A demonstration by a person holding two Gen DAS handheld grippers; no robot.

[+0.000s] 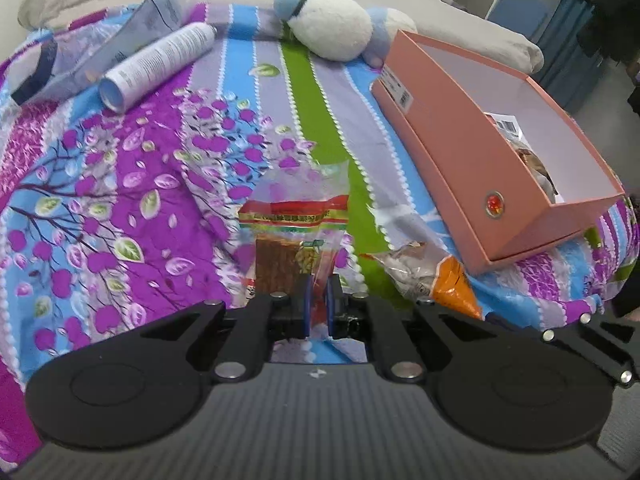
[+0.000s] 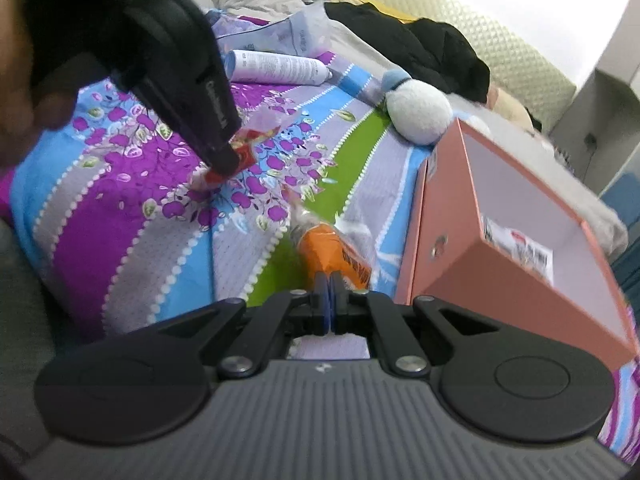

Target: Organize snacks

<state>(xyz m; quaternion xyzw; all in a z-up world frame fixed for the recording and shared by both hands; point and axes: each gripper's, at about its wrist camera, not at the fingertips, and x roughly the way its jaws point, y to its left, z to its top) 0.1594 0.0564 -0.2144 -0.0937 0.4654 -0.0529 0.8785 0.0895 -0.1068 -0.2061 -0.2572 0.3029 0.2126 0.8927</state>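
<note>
A: How much room is there on the bedspread point(image 1: 160, 184)?

B: Plenty on the left and middle of the left wrist view: the purple, blue and green stripes lie bare between the white tube point(image 1: 160, 64) at the far left and the pink box point(image 1: 472, 168) at the right. A plush toy point(image 1: 336, 28) sits far, just beyond the box's far corner. The box stands open at the top, its long near wall facing the middle of the bed, with some packets point(image 1: 528, 152) already lying inside toward its right end.

A: Where are the snacks relative to the grippers?

B: There are 2 in hand. The left gripper point(image 1: 318, 308) has its pads pinched on the lower edge of a clear packet with a red and yellow band point(image 1: 296, 232), which stands up straight ahead of the fingers. The right gripper point(image 2: 330, 304) is clamped tight on the near end of an orange-ended packet point(image 2: 336, 256); that packet stretches away from the jaws, just beside the box's near wall.

A: And the poses?

B: Both point downward at the bed. In the right wrist view the left gripper point(image 2: 230, 160) comes in from the upper left, tilted down, a hand point(image 2: 20, 80) blurred behind it, its packet point(image 2: 244, 148) hanging over the bedspread. The right one sits close to the box's corner.
</note>
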